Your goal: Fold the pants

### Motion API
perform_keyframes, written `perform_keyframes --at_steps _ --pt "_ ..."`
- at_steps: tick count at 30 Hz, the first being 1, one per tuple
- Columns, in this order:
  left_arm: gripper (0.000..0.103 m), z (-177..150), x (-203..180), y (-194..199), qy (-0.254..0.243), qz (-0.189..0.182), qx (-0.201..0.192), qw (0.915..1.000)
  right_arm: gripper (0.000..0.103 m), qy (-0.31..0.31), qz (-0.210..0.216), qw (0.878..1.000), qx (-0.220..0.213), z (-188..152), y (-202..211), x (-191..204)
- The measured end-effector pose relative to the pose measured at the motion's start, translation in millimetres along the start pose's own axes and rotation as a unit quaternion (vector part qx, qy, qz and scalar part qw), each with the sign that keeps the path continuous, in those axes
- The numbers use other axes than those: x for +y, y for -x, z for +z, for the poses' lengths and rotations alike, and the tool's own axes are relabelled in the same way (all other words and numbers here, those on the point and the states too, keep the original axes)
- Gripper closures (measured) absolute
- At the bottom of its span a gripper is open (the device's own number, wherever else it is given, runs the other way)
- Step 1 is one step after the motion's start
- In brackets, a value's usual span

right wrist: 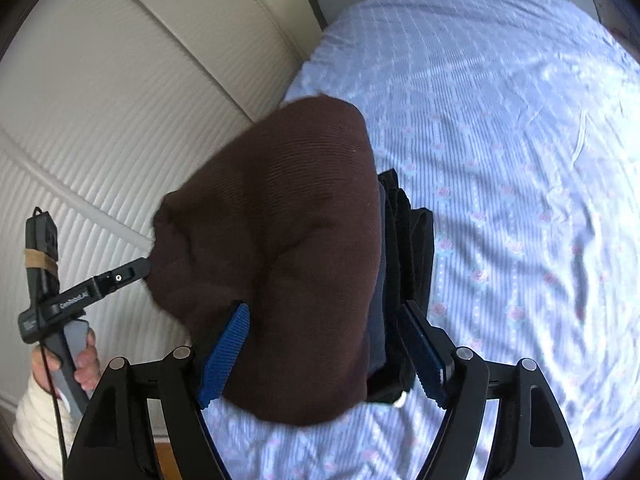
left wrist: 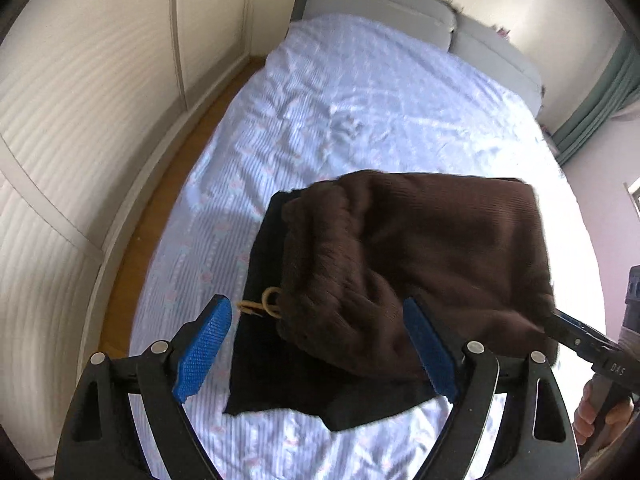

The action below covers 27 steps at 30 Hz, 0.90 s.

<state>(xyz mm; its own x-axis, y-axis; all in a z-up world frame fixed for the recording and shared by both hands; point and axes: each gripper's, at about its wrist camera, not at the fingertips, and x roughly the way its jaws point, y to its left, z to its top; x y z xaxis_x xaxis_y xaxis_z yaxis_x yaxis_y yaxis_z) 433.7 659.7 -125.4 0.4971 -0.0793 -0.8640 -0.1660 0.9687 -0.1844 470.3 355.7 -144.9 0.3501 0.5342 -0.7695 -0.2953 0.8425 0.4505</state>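
Note:
Folded brown knit pants (left wrist: pixel 420 256) sit on top of a stack of dark folded clothes (left wrist: pixel 280 376) on the bed. My left gripper (left wrist: pixel 320 354) has its blue pads wide apart, the right pad against the brown pants. In the right wrist view the brown pants (right wrist: pixel 280 240) lie between my right gripper's (right wrist: pixel 324 356) spread blue pads. The left gripper's fingertips (right wrist: pixel 134 270) touch the pants' left edge there. The right gripper's tip (left wrist: pixel 560 326) meets the pants' right edge in the left wrist view.
The bed has a pale blue floral sheet (left wrist: pixel 360 112) and grey pillows (left wrist: pixel 400 8) at its head. A white ribbed wardrobe (left wrist: pixel 80 120) stands along the left, with a strip of wooden floor (left wrist: pixel 160 208) between. A tan drawstring (left wrist: pixel 264 304) shows on the dark stack.

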Motion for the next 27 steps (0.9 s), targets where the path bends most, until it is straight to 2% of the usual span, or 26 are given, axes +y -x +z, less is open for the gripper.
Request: perform_keyframes --at_steps 5,7,11,14,19,22,25,27 --pt "0.014 -33.2 -48.8 65.0 -0.049 0.035 -0.065 0.9961 0.026 0.035 -0.025 0.998 -0.054 -30.0 76.1 7.1" --pt "0.011 -51.6 -76.8 90.8 -0.077 0.048 -0.093 0.9915 0.021 0.044 -0.050 0.995 -0.075 -45.5 108.1 5.6" --pt "0.004 -87.0 -128.2 130.5 -0.115 0.048 -0.139 0.9824 0.016 0.045 -0.084 0.990 -0.108 -77.7 171.4 -0.2" --pt "0.000 -111.6 -167.5 155.5 -0.144 0.034 -0.162 0.9756 0.012 0.042 -0.104 0.985 -0.127 -105.5 220.2 -7.6" --pt "0.000 -145.3 -223.6 184.5 -0.172 0.005 -0.166 0.9711 0.010 0.020 -0.144 0.976 -0.160 -150.6 291.5 -17.5" --pt "0.000 -163.6 -246.9 197.5 -0.184 -0.013 -0.166 0.9688 0.009 0.004 -0.156 0.971 -0.179 -171.2 318.0 -27.5" --pt "0.000 -184.8 -274.3 213.5 -0.204 0.004 -0.178 0.9627 0.009 -0.013 -0.165 0.967 -0.194 -192.5 350.2 -41.9" --pt "0.000 -201.3 -291.5 226.1 -0.213 0.000 -0.184 0.9596 0.009 -0.012 -0.170 0.965 -0.199 -201.3 363.7 -48.5"
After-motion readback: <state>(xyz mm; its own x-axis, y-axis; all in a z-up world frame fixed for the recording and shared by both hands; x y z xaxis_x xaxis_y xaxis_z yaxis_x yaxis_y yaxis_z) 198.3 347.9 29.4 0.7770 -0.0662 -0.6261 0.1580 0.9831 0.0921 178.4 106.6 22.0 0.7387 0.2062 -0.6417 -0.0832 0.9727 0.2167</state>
